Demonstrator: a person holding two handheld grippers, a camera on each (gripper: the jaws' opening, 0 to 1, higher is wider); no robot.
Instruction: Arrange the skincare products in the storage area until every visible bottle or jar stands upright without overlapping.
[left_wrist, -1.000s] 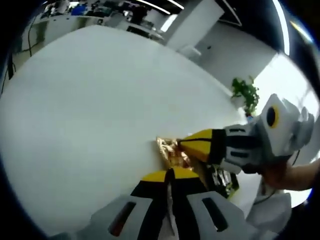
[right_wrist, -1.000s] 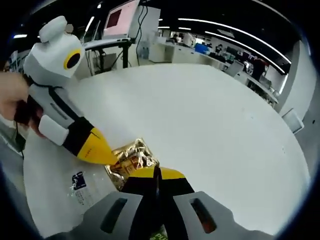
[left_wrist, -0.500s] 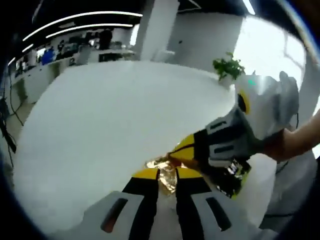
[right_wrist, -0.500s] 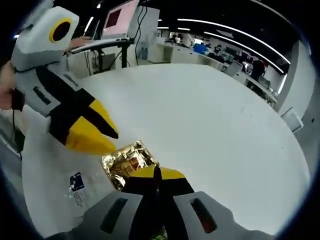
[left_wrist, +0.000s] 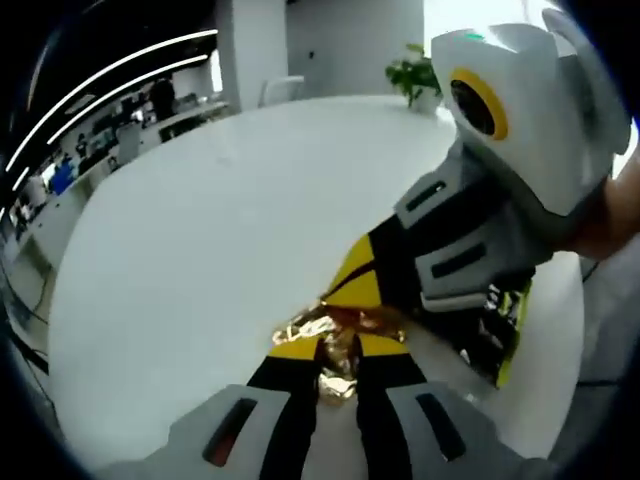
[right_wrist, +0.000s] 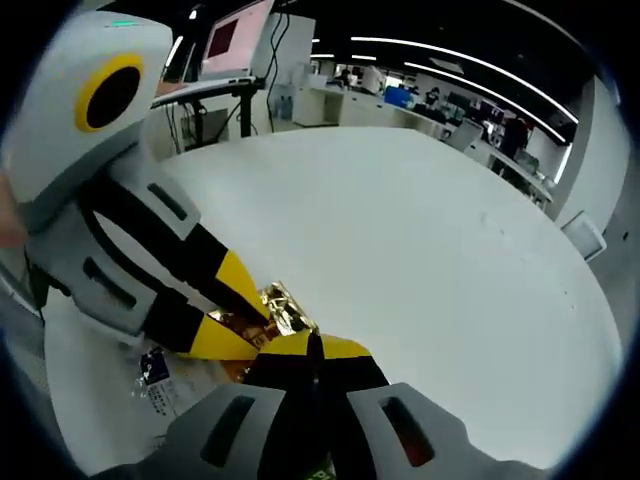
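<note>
Left gripper view: the left hand-held gripper (left_wrist: 338, 350) now clamps the crinkled gold foil sachet (left_wrist: 335, 330) at 6 o'clock, where a second ago its jaws were together. The right hand-held gripper (left_wrist: 365, 290) has swung closer, from 3 o'clock.

Right gripper view: the right hand-held gripper (right_wrist: 312, 345), jaws together, meets the sachet (right_wrist: 280, 305) at 6 o'clock on the smooth white worktop (right_wrist: 420, 260). Both tools converge; no upright placement yet.
</note>
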